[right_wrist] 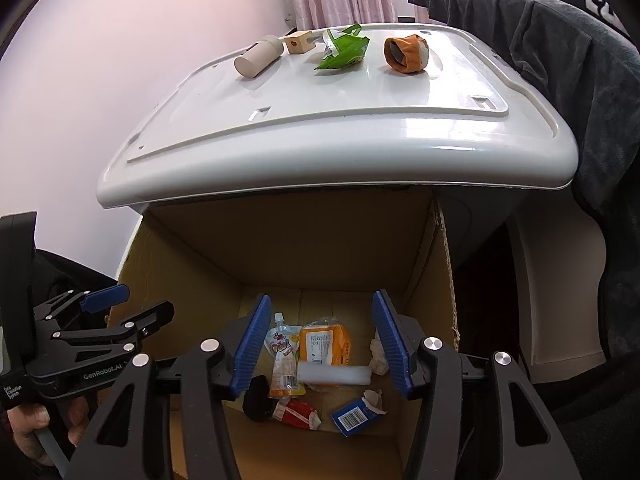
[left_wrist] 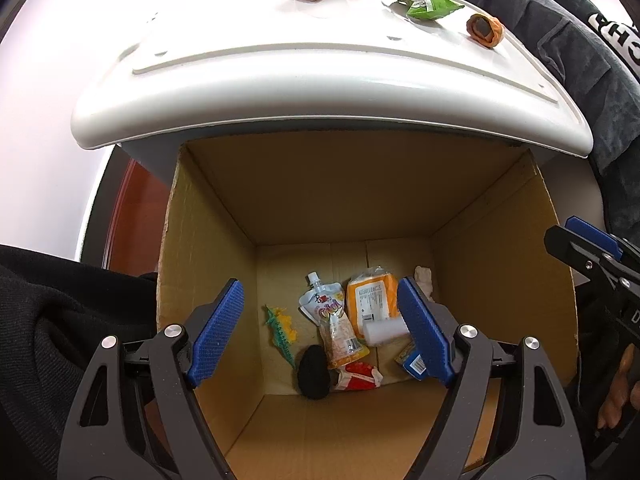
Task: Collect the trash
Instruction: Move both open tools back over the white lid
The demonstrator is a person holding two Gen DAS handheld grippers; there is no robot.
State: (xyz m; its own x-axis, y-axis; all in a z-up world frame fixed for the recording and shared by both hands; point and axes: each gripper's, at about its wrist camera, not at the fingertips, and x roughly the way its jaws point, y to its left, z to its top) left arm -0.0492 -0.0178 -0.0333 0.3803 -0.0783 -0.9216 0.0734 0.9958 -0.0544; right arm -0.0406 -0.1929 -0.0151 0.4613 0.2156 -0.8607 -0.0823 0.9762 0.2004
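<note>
Both grippers hang open and empty over an open cardboard box [left_wrist: 500,272] [right_wrist: 168,264] standing against a white appliance. My left gripper [left_wrist: 324,328] also shows at the lower left of the right wrist view [right_wrist: 120,304]. My right gripper [right_wrist: 320,344] also shows at the right edge of the left wrist view [left_wrist: 588,244]. In the box lie a drink pouch [left_wrist: 332,316] [right_wrist: 285,354], an orange packet [left_wrist: 372,296] [right_wrist: 324,344], a white blurred piece [left_wrist: 384,330] [right_wrist: 336,374], a blue carton [right_wrist: 354,416], a red wrapper [left_wrist: 358,376] and a black lump [left_wrist: 314,372].
On the appliance's white lid [right_wrist: 320,120] lie a beige bottle [right_wrist: 258,56] on its side, a small wooden cube [right_wrist: 298,43], a green wrapper [right_wrist: 344,53] and an orange rolled piece [right_wrist: 406,54]. Dark cloth [right_wrist: 560,40] hangs at the right. A pink wall is at the left.
</note>
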